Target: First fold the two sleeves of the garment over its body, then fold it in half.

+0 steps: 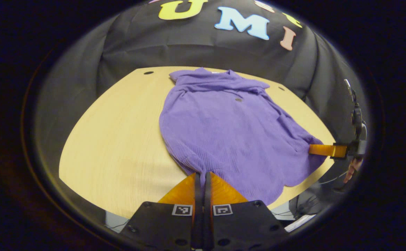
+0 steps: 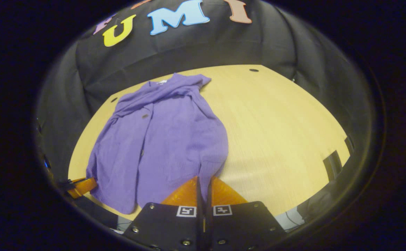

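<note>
Left gripper view: the left gripper [image 1: 203, 174] sits at the near hem of the cardigan [image 1: 223, 129], its fingers pressed together with purple knit pinched between them. The cardigan lies flat on the table [image 1: 112, 139], collar toward the far edge, sleeves seemingly tucked over the body. The right gripper [image 1: 319, 150] meets the hem's other corner.

Right gripper view: the right gripper's own fingers are closed on the hem too — a thin pinch. If one corner slips or the two hands lift unevenly, I judge the half-fold would land skewed, or the sleeves would spill out.
</note>
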